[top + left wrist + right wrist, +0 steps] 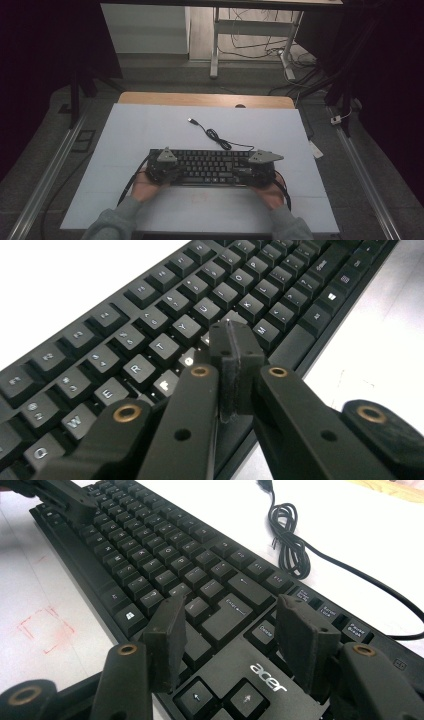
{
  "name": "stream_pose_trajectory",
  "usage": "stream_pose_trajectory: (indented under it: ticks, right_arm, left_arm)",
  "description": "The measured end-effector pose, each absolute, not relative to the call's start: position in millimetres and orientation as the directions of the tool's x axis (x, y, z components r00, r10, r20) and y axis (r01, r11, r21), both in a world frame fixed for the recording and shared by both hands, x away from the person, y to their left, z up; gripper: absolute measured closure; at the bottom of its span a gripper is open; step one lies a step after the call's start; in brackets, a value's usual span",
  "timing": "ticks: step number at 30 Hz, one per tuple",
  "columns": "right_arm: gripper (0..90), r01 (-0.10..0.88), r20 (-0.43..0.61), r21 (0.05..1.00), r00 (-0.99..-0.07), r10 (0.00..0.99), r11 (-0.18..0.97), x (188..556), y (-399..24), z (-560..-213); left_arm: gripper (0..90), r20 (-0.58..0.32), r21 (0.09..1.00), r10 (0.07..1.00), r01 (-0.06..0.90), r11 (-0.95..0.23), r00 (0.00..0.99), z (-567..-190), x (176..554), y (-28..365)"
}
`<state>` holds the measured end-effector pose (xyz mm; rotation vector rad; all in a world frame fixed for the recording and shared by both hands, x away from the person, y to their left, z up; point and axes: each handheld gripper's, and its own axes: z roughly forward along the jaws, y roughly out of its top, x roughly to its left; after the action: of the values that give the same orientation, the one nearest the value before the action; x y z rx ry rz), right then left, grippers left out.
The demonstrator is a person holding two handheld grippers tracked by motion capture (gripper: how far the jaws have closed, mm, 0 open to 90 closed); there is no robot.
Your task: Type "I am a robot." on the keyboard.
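In the high view, a black keyboard (212, 167) is seen lying flat on a pale sheet (150, 130) that covers the table (205, 99), towards the person's side of it. Its cable (217, 137) is led away from the back edge in a small coil, and the plug is left lying on the sheet farther off. The left gripper (167, 172) is held over the left end of the keyboard and the right gripper (252, 171) over the right end, each in one hand, with grey sleeves seen at the bottom edge.

In the left gripper view, the left gripper (235, 347) is seen with its two jaws pressed flat together, nothing being held between them. The joined tips are set over the letter keys in the middle of the keyboard (150, 330), close to the G and H keys; whether a key is actually touched cannot be told.

In the right gripper view, the right gripper (232, 630) is seen with its jaws held well apart and nothing gripped. The jaws are placed above the keyboard (165, 555) at its right part, with the Enter key and the Delete key seen in the gap between them. The coiled cable (290, 545) is seen on the sheet behind the keyboard.
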<state>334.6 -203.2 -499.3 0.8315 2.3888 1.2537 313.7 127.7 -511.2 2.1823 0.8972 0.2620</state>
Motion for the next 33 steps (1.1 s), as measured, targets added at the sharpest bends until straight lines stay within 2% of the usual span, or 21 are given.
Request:
stream_pose_trajectory:
  ticks: [33]
  right_arm:
    - [46.1,0.348,-0.013,0.823,-0.78,0.626,0.449,334.9,-203.2,-500.1]
  left_arm:
    - [89.0,-0.07,0.684,0.67,0.524,-0.508,0.739,-521.9,315.6,117.7]
